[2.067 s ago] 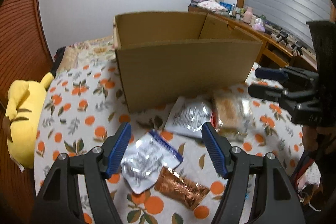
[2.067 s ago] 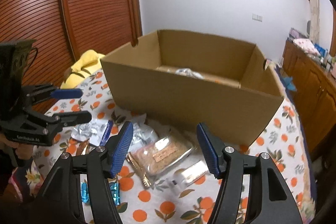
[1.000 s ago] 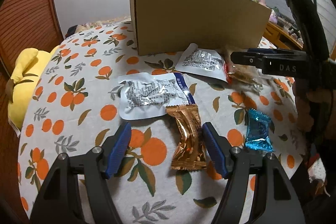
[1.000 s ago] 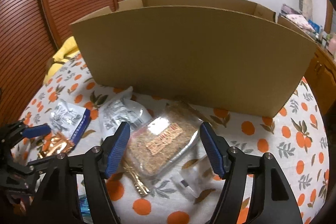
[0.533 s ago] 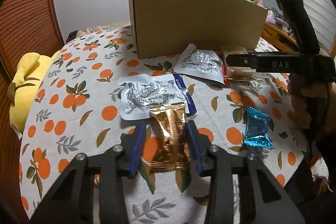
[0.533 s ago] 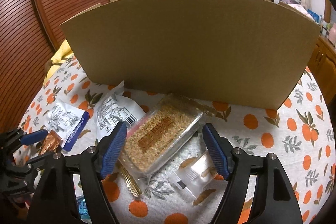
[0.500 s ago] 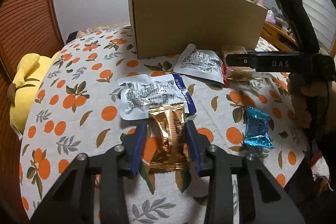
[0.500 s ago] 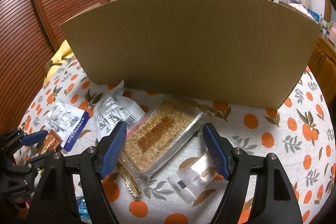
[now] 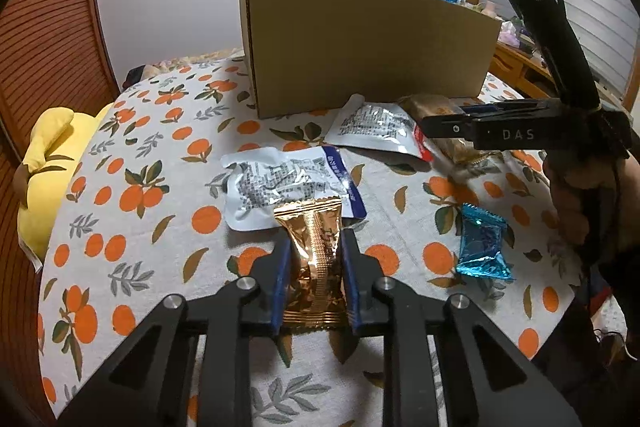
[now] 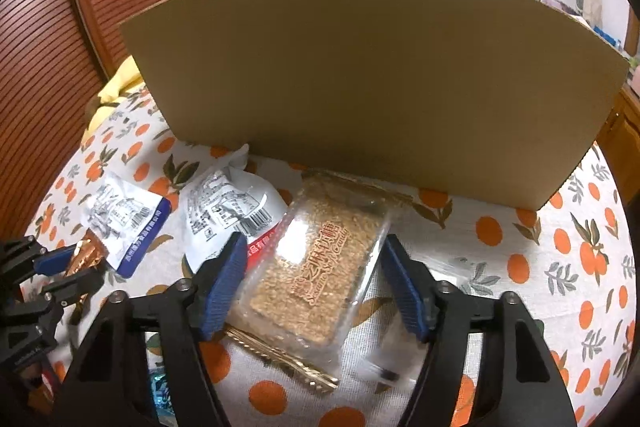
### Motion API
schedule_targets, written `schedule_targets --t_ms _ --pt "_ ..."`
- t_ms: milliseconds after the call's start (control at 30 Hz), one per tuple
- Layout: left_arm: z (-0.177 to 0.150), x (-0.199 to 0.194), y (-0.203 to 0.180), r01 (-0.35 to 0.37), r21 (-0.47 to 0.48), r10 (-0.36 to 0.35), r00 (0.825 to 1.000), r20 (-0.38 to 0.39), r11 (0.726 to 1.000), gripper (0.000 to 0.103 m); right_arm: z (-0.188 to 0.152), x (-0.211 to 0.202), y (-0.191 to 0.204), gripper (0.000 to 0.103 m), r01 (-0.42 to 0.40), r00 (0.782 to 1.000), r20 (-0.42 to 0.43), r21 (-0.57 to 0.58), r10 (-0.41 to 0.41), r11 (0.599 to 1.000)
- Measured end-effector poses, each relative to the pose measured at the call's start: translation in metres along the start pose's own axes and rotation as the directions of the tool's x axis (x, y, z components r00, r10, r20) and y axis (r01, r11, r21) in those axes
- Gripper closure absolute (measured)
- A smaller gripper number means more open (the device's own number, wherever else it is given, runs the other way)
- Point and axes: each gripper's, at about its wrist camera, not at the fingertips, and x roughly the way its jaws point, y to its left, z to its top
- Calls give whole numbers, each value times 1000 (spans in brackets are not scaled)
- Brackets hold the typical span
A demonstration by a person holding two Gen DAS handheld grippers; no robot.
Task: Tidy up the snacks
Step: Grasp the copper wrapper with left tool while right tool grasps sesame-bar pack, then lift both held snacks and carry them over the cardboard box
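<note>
My left gripper [image 9: 314, 251] is shut on a copper foil snack packet [image 9: 316, 259] low over the orange-print tablecloth [image 9: 132, 195]. My right gripper [image 10: 312, 263] is open, its blue pads on either side of a clear tray of sesame brittle [image 10: 316, 263] that lies on the cloth. A tall cardboard box [image 10: 372, 79] stands just behind it; it also shows in the left wrist view [image 9: 368, 47]. Its inside is hidden.
Two silver pouches [image 9: 288, 183] [image 9: 376, 127] and a blue foil candy [image 9: 480, 247] lie on the cloth. A gold wrapper [image 10: 288, 363] and a small clear packet [image 10: 400, 355] lie by the tray. A yellow plush toy [image 9: 48, 163] sits at the left edge.
My left gripper has closed on the copper packet. My right gripper has moved forward and down, so the brittle tray now sits between its open pads.
</note>
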Motion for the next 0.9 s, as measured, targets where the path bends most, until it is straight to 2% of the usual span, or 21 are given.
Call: schedule_targets --t_ms 100,233,900 --pt "3 -4 -1 7 -1 -7 1000 10 1000 82 -2 -3 0 51 -3 1000 5 -13 3 1000" --pt "8 -8 -4 12 1 -12 1000 26 1000 82 -4 -8 -2 57 -13 1000 10 -12 13 1000" --pt "23 -12 -12 28 1 -28 998 59 1000 82 -17 -38 -5 59 -33 996 83 7 33 999"
